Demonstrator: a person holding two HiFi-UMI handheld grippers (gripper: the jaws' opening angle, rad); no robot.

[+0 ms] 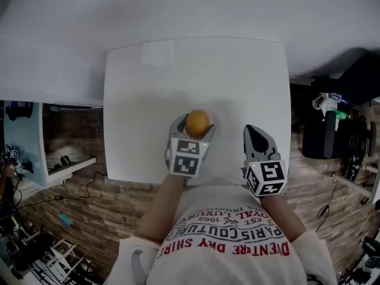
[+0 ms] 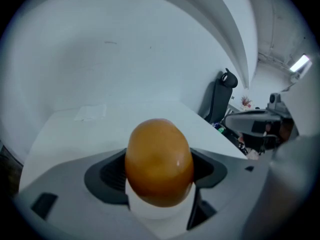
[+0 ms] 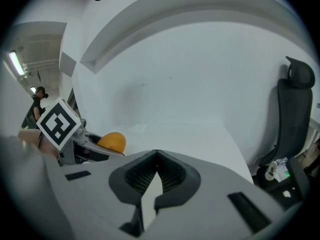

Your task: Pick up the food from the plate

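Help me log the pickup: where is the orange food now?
The orange food is held between the fingers of the left gripper, near the table's lower edge in the head view; the shut right gripper is to its right.

tabletop (image 1: 196,70) open ahead, R tool (image 1: 255,133) alongside
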